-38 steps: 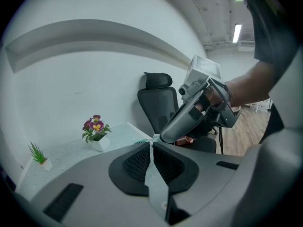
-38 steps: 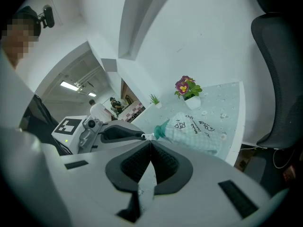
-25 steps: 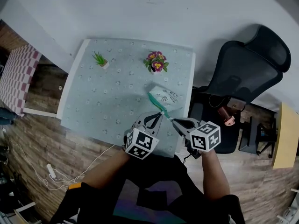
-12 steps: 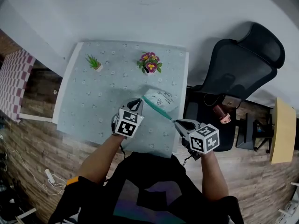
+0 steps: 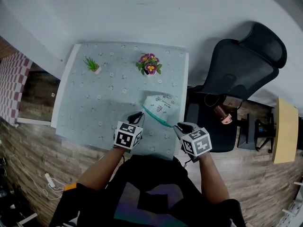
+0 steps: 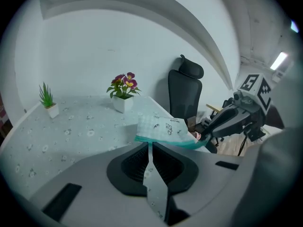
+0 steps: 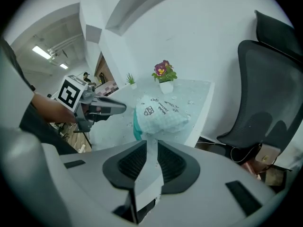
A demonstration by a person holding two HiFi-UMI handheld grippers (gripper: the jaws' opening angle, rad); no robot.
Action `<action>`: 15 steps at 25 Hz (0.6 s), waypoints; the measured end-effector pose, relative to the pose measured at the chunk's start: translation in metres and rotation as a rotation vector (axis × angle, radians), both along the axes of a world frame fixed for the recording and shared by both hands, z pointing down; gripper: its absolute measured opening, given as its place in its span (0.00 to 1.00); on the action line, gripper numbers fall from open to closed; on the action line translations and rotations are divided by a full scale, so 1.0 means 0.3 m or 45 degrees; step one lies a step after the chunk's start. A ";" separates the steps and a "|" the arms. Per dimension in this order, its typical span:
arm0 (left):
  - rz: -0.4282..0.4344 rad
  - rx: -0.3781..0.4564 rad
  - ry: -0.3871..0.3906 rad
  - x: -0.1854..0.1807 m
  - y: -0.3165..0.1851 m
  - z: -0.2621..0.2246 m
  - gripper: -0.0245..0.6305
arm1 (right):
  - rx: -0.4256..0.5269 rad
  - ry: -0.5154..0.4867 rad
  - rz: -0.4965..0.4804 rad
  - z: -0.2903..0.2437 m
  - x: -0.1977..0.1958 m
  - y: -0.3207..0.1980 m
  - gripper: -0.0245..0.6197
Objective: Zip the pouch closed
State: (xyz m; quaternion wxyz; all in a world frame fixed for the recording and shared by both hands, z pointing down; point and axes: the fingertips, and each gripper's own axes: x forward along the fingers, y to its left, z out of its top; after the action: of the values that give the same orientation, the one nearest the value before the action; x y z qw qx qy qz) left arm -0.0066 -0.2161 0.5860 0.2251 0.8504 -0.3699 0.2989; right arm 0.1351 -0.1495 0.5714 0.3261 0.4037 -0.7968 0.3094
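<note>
Pouch (image 5: 160,105) is at the counter's (image 5: 94,112) 4 o'clock corner, with the teal zip edge toward the person. Left tongs (image 5: 140,115) are clenched on the zip edge's left end, and right tongs (image 5: 176,126) are clenched on its right end. Flower pot (image 5: 150,65) is at 12 o'clock.

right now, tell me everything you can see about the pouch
The white checked fabric pouch looks soft and puffy, printed with small black drawings and lettering, with a teal zip strip along its near edge. It is slanted over the near right corner of the floral-print table, its zip edge pulled taut between the left claw, shut on one end, and the right claw, shut on the other. Whether the zip is fully closed cannot be told.
</note>
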 end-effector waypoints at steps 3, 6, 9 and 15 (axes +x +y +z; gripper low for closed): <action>-0.038 -0.002 0.049 -0.006 0.024 -0.035 0.06 | 0.039 0.011 0.023 -0.021 -0.002 -0.017 0.18; -0.062 0.056 0.080 0.000 0.025 -0.107 0.06 | 0.163 0.040 0.084 -0.092 -0.002 -0.065 0.18; -0.068 0.142 0.098 0.013 0.016 -0.200 0.06 | 0.325 0.064 0.134 -0.194 -0.024 -0.106 0.16; -0.043 0.306 0.177 0.056 0.013 -0.408 0.06 | 0.589 0.061 0.154 -0.421 -0.112 -0.137 0.08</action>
State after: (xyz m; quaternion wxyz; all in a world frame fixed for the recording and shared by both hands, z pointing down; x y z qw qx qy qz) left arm 0.0102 -0.2122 0.4635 0.1518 0.8836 -0.4007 0.1889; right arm 0.1017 -0.1906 0.4450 0.2247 0.5220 -0.8128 0.1281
